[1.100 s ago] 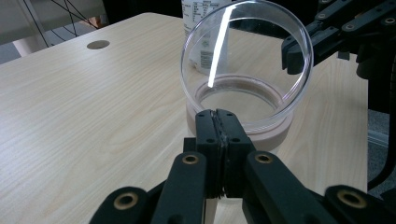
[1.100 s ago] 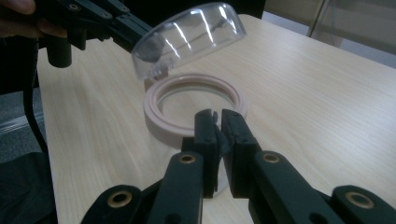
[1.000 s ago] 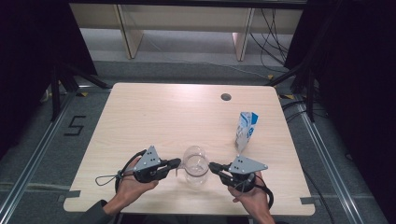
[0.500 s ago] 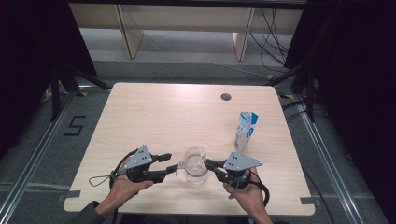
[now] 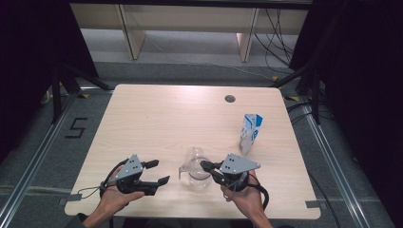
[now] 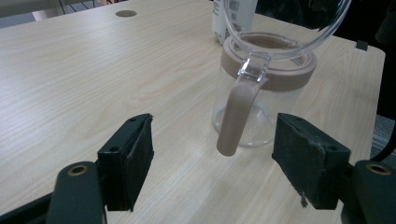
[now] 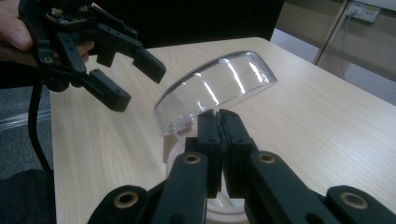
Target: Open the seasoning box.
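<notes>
Dark-curtained room, grey floor with rails, and a light wood table [image 5: 157, 118] carrying everything. Far right on it stands a blue-and-white carton [image 5: 250, 133], well apart from the work (leave it alone).

Near the front edge, between the two hands, sits the clear jar [image 5: 196, 167]: transparent body, a beige collar [image 6: 275, 70] round its mouth, and a beige latch handle [image 6: 236, 114] hanging down its side. Its clear domed lid [image 7: 215, 88] is tipped up at an angle over the mouth, not seated.

The right hand-held gripper [image 5: 205, 166] is pinched fully closed, and in the right gripper view its tips meet right at the lid's lower edge, so we judge it is holding the lid tilted there, though the contact itself is hard to see. The left hand-held gripper [image 5: 157, 172] sits well left of the jar, touching nothing; its jaws have just been opening and now stand wide, with nothing pressed between them (the latch handle only lines up in the gap further off, in the left gripper view).

Step in hand, as we read it: lid work on the jar. To do it well we keep the right pinch firm and low on the lid rim so the dome doesn't slip, move it slowly, and bring the left jaws in around the jar or collar to steady it before any push, since the light jar could slide or tip on the smooth table.
</notes>
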The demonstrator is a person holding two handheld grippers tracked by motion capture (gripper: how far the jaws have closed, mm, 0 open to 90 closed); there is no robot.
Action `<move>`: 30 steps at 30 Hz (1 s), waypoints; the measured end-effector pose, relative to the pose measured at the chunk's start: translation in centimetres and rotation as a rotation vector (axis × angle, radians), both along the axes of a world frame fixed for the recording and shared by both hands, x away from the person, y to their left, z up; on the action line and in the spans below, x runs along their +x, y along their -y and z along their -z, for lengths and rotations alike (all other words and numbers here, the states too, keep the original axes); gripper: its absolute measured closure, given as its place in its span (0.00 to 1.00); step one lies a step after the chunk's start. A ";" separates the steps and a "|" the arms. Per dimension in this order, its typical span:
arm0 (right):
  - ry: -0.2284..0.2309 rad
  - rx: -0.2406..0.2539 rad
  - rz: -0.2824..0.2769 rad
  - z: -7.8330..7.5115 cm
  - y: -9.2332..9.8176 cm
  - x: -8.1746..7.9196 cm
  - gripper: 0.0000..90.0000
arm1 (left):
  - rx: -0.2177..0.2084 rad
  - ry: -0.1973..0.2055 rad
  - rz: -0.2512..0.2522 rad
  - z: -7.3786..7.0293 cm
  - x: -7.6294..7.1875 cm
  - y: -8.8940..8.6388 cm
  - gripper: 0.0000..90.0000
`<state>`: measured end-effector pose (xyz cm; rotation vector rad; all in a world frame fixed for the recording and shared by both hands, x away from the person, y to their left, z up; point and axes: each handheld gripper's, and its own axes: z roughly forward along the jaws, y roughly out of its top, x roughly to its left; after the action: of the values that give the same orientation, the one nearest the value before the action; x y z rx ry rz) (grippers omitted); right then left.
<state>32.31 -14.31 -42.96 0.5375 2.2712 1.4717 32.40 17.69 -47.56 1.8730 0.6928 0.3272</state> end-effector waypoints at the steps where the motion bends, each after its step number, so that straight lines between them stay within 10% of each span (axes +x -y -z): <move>1: 0.003 0.004 0.003 0.0 -0.1 0.0 0.98 | 0.015 -0.001 -0.005 0.0 0.0 0.0 0.31; 30: -0.011 0.011 -0.064 -0.1 -1.8 -0.8 0.94 | 0.017 -0.007 0.024 1.2 0.2 0.3 0.30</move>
<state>31.48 -12.52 -42.90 0.4811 2.3103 1.5155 32.60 17.42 -48.77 1.8981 0.6737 0.3126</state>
